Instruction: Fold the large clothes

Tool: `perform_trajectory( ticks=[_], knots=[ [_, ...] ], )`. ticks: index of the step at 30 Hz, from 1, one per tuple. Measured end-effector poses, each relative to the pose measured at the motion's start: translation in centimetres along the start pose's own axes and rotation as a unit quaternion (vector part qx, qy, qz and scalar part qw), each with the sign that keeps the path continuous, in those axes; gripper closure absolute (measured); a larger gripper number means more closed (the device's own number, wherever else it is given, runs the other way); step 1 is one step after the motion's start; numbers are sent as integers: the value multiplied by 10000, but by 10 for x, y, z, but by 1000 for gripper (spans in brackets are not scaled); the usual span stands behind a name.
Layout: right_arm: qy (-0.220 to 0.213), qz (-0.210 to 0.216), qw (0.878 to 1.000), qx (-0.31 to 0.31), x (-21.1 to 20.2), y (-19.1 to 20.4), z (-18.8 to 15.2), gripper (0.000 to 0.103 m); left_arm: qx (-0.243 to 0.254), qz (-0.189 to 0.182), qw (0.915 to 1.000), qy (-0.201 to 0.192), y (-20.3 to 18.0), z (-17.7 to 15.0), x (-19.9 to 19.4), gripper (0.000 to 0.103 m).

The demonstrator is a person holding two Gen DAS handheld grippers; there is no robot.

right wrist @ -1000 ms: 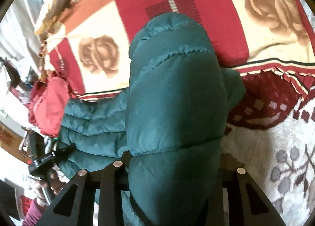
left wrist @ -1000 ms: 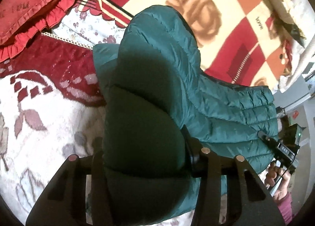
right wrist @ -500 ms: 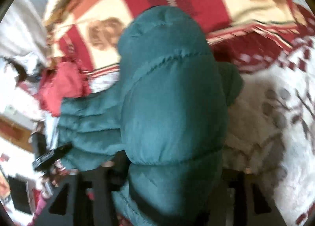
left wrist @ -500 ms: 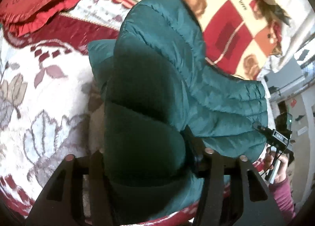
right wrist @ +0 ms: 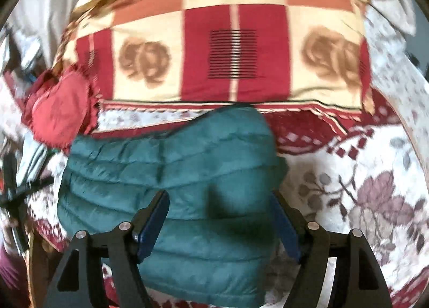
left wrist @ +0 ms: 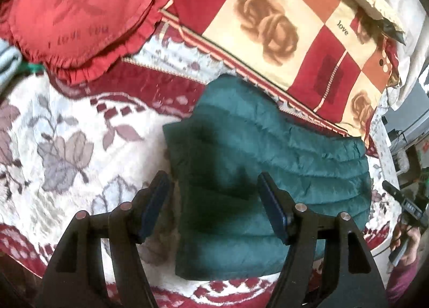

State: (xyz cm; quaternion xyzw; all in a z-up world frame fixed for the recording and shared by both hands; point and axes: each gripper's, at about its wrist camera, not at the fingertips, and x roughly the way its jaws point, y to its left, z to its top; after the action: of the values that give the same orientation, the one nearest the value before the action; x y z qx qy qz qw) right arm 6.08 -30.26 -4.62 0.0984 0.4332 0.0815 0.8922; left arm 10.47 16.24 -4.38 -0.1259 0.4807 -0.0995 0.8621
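Opening above folded teal jacket (left wrist: 268, 163), left hand-held gripper (left wrist: 211, 203) and right hand-held gripper (right wrist: 219, 214) released, floral blanket (left wrist: 67, 147) bare alongside.

The teal quilted jacket (left wrist: 268, 168) is showing a smooth, faintly sheeny, probably nylon shell, lying on a plush matt floral blanket (left wrist: 61, 141), while at ten o'clock a frilled red cloth cushion (left wrist: 77, 13) is looking softly satiny.
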Motion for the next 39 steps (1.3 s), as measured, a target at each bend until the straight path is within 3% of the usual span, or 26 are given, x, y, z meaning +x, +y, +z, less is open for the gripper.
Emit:
perform_trajectory(
  ticks=[3, 7, 11, 13, 19, 24, 29, 32, 39],
  knots=[
    [60, -30, 9998, -188, 20, 19, -7, 30, 103, 278, 9995, -107, -15, -4, 12, 34],
    [-41, -477, 9981, -385, 56, 32, -5, 30, 216, 723, 9970, -178, -34, -9, 40, 34],
    [58, -795, 9957, -466, 89, 33, -5, 30, 641, 1338, 9887, -218, -51, -12, 72, 34],
    [140, -880, 9947, -504, 103, 31, -6, 29, 743, 1463, 9863, -178, -52, -12, 84, 33],
    [-3, -796, 9960, -400, 121, 23, -13, 28, 354, 1280, 9909, -239, -37, -11, 103, 24],
    [-21, -808, 9962, -327, 119, 23, -16, 27, 389, 1391, 9890, -328, -43, -15, 102, 24],
    [-145, -773, 9969, 12, 88, 33, -20, 27, 206, 1364, 9896, -397, -49, -24, 81, 24],
    [-200, -690, 9974, 34, 71, 46, -24, 20, 275, 1367, 9889, -505, -59, -31, 67, 24],
    [-518, -896, 9935, -474, 37, 91, -43, 19, 640, 1538, 9822, -872, -88, -54, 39, 24]
  ],
)
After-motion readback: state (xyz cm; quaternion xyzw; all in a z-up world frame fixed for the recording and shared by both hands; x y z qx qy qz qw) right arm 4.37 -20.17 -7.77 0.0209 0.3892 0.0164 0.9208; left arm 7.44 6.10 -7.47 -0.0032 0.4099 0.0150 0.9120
